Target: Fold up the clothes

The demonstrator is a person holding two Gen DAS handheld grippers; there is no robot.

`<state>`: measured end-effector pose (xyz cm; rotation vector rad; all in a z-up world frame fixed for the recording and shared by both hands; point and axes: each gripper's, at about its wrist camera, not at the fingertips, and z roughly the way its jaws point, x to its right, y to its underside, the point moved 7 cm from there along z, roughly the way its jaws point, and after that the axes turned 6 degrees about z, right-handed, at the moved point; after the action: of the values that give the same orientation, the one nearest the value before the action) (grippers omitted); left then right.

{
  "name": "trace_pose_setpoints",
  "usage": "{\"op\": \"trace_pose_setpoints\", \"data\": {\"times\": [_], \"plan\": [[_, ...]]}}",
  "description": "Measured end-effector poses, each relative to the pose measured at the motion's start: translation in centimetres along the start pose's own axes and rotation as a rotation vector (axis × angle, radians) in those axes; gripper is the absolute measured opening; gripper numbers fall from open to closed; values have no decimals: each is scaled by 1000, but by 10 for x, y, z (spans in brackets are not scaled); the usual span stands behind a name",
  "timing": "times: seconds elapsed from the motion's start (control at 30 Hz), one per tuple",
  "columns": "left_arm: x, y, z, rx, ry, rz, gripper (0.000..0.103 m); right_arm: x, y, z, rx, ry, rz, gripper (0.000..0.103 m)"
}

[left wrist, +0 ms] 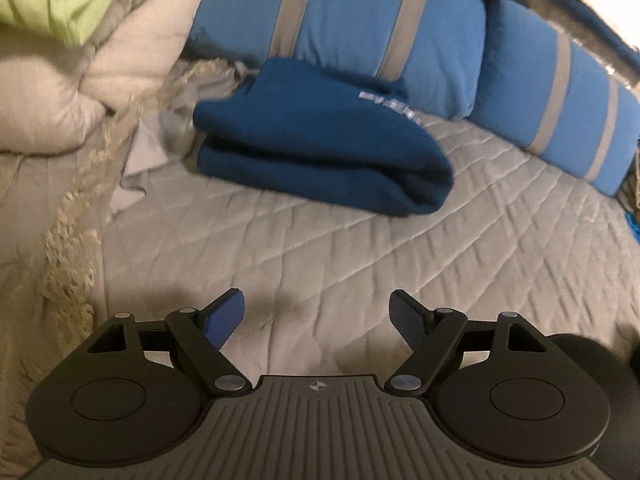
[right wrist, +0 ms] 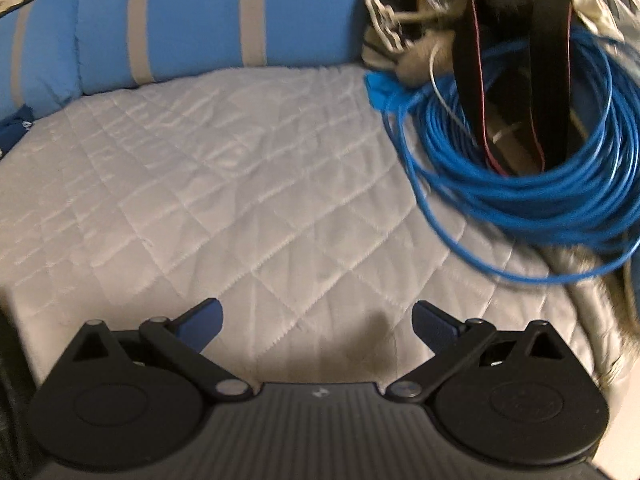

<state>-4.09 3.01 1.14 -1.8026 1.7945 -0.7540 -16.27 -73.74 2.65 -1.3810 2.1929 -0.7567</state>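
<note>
Nearest in both views are the grippers, black linkages with blue ribbed pads. The left gripper (left wrist: 318, 308) has its jaws wide, nothing between them, only bare quilt (left wrist: 320, 248) under them. The right gripper (right wrist: 316, 318) stands just as wide and empty over the same quilt, a pale grey cover stitched in diamonds, soft and faintly wrinkled

Further out, in the left view, lies the garment (left wrist: 320, 148), a thick navy knit, fleecy, folded into a rounded bundle of stacked layers, with a small pale print near its far edge. It rests on the quilt, well apart from the left gripper, and only a corner of it shows at the left edge of the right view. By its look this piece is already folded. To its left is a heap (left wrist: 100, 92) of cream bedding and loose grey cloth, with a tufted fringe and a lime fabric above; whether any of it is clothing left to fold I cannot tell

Beyond are plump blue pillows (left wrist: 360, 28) with grey stripes. At the right, a coil of glossy blue cable (right wrist: 520, 160) lies beside black straps
</note>
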Motion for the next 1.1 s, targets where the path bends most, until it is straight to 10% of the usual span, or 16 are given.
{"op": "trace_pose_setpoints", "data": {"times": [0.2, 0.33, 1.1], "plan": [[-8, 13, 32, -33, -42, 8, 80, 2, 9, 13, 30, 37, 35, 102], [-1, 15, 44, -18, -71, 50, 103, 1, 6, 17, 49, 44, 40, 102], [4, -36, 99, 20, -131, 115, 103, -7, -37, 60, 143, 25, 87, 102]]}}
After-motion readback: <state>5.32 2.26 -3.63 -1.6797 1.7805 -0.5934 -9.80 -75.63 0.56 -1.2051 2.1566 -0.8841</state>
